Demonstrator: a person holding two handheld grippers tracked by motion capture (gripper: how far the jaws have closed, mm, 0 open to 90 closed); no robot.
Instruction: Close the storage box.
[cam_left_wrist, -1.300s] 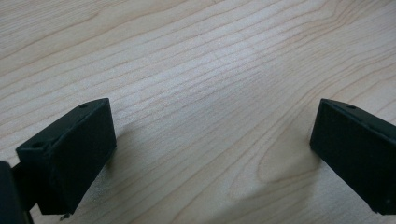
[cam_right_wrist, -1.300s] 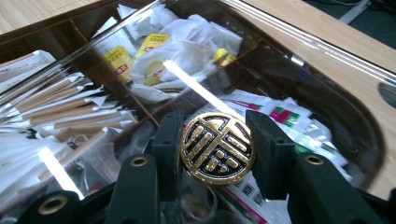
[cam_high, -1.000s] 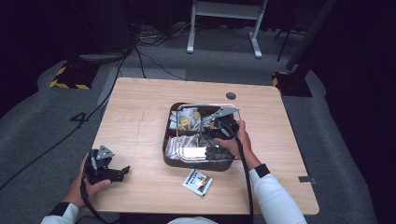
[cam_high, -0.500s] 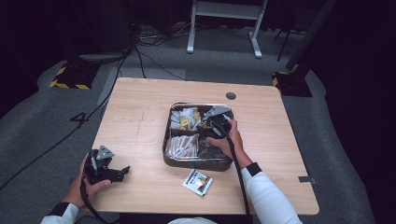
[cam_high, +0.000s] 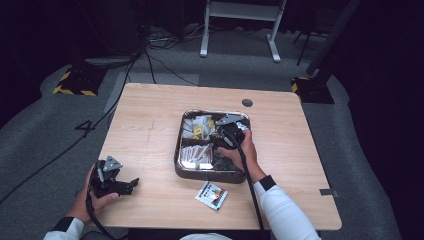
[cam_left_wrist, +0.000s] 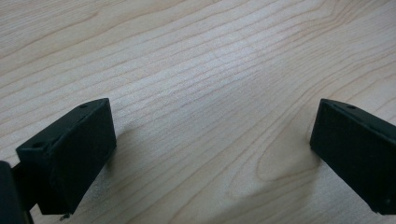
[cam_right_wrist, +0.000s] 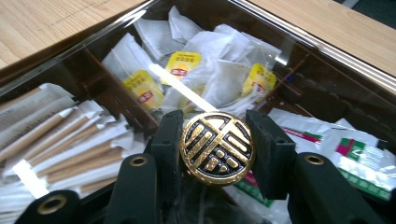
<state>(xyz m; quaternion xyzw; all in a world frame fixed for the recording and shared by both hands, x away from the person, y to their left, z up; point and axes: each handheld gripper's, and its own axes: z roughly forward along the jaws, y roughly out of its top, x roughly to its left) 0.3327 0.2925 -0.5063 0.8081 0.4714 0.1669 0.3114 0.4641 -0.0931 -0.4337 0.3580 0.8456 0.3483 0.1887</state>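
A light wooden table (cam_high: 150, 130) stands on grey carpet. A dark compartment tray (cam_high: 178, 150) with a shiny rim lies near its middle. Just in front of the tray, near the person's edge, lies one small sachet (cam_high: 211, 194). A round dark grommet (cam_high: 247, 103) sits by the far edge.

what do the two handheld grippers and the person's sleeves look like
Both the left gripper and the right gripper are black, each topped by a grey three-cornered plate and trailing a black cable. The jaws are blocky black pads with small screw holes. The sleeves are white with dark cuffs.
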